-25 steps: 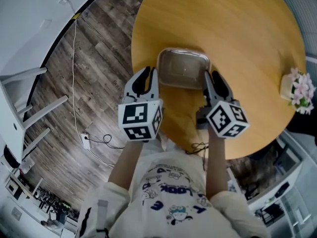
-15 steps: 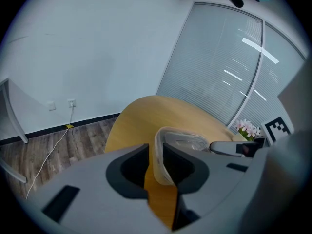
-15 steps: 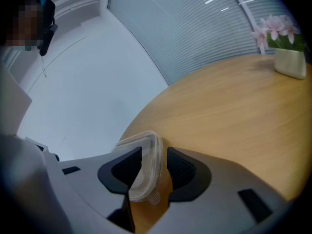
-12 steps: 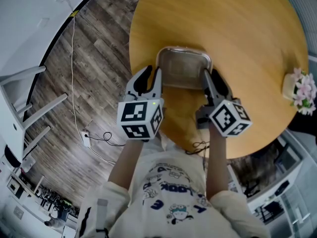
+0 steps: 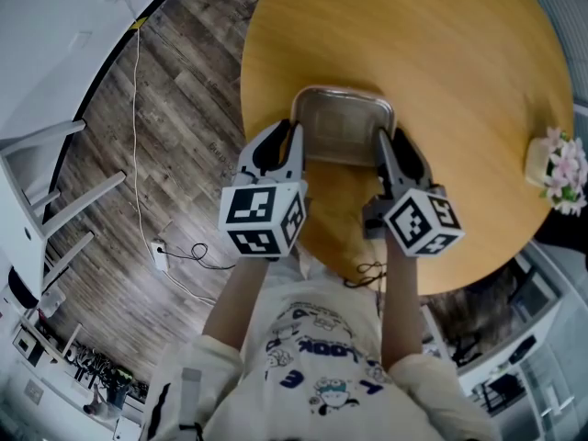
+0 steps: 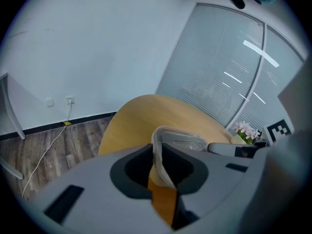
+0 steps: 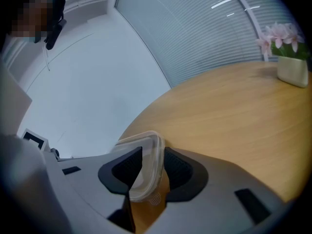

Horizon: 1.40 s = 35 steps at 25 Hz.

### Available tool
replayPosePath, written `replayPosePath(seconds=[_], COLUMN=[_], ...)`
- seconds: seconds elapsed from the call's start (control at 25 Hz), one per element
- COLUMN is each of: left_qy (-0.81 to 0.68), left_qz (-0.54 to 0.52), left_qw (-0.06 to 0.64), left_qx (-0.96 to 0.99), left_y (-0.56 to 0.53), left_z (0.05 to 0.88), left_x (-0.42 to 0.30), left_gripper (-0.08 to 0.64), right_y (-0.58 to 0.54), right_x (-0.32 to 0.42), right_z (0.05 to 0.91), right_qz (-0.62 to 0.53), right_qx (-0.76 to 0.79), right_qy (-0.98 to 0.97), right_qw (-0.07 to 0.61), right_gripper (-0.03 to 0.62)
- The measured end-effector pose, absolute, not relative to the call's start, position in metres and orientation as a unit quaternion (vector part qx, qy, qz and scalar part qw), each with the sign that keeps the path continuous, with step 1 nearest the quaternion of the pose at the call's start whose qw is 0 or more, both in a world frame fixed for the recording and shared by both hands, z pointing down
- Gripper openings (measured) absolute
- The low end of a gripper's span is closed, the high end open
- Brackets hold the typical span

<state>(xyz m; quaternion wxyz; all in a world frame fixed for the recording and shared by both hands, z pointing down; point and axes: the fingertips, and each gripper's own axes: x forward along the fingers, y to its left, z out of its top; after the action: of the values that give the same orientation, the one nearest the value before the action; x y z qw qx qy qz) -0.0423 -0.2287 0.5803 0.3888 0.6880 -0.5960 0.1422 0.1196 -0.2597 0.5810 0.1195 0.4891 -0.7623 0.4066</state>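
Clear plastic container point(image 5: 342, 127) at near part of round wooden desk point(image 5: 432, 44), gripped at left rim by left tongs point(image 5: 287, 134) and at right rim by right tongs point(image 5: 392, 141), jaws of both closed on thin rim. Potted pink flowers point(image 5: 554, 167) well apart, near desk's right edge.

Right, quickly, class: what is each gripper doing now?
Left gripper: closed on the container rim.
Right gripper: closed on the container's opposite rim.

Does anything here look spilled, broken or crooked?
Nothing stands out. The empty container looks level, its rim clamped by the left gripper and right gripper; the flowers stand upright on the table.
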Motion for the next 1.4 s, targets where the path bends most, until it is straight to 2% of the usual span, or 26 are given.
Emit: replayPosePath(seconds=[0.64,0.8,1.4], left_qy=[-0.599,-0.609,-0.619], left_qz=[0.12,0.112,0.065], left_qw=[0.37,0.349,0.278], left_qx=[0.7,0.704,0.731], left_y=[-0.228,-0.228,-0.212], left_z=[0.553,0.534,0.447], left_x=[-0.043,-0.05,-0.069], left_gripper=[0.044,0.025,0.023], right_y=[-0.261,-0.258,-0.238], right_x=[0.113,0.11,0.093], right_z=[0.543,0.526,0.435], right_qz=[0.354,0.347,0.279], right_qx=[0.482,0.482,0.491], right_qy=[-0.792,-0.798,-0.824], right_qw=[0.121,0.1,0.045], right_gripper=[0.137,0.137,0.13])
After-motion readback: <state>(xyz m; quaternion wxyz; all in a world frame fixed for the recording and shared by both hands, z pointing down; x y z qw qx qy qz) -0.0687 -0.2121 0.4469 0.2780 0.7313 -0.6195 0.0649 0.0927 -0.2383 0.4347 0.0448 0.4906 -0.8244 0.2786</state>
